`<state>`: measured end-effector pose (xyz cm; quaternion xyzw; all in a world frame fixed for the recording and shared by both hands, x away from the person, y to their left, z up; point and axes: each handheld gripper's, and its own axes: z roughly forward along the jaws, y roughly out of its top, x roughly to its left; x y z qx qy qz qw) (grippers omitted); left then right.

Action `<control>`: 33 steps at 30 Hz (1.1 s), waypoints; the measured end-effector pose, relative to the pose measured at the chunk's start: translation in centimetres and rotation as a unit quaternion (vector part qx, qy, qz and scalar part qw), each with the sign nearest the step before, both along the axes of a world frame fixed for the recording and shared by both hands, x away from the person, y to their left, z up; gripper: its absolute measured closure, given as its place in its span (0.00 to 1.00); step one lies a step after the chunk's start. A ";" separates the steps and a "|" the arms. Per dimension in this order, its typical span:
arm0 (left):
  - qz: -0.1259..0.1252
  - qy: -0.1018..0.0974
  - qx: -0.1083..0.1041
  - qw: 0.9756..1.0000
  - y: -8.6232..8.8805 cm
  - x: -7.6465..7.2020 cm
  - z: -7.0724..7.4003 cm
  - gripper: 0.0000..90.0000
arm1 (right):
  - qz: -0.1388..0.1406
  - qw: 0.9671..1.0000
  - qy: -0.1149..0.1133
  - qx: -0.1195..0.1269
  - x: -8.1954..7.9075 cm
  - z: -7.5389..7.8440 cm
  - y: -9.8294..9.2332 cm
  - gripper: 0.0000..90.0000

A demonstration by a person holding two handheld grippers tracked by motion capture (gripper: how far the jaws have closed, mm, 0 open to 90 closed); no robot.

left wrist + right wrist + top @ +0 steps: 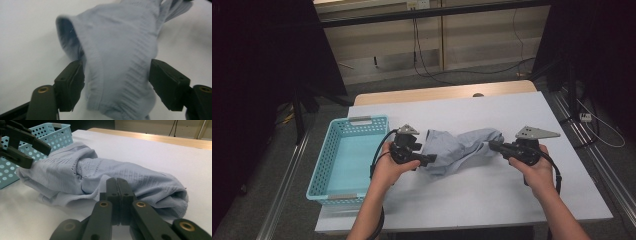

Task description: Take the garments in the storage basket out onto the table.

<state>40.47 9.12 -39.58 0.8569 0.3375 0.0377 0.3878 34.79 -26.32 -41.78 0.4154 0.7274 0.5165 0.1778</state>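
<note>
Two grippers flank one pale blue garment (460,148) on the white table (492,195). High view: garment lies bunched, long axis running left-right across the table, one end at each tool. Left gripper (428,159) sits at its left end, just beside the light blue basket (328,165); right gripper (493,145) sits at its right end. Each hand is about equally near its own end.

Left gripper view: cloth (117,57) hangs straight ahead between the jaws, ribbed hem toward the camera. The left pad touches the fabric edge; the right pad stands apart from it. Jaws parted, not yet pinching.

Right gripper view: right gripper (117,185) jaws clenched flat together, tips at the near edge of the garment (105,177); cannot tell whether a fold is nipped between them. Cloth stretches away toward the left gripper (23,147) and the basket (55,137) behind it.

Judgement: next move turns on the left jaws closing on the hem already between them.
</note>
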 end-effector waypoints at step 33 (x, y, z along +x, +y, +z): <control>0.091 0.004 -0.034 0.995 1.2 4.2 -1.1 0.58 | 0.035 0.997 0.032 -0.055 -2.0 -2.4 -0.2 1.00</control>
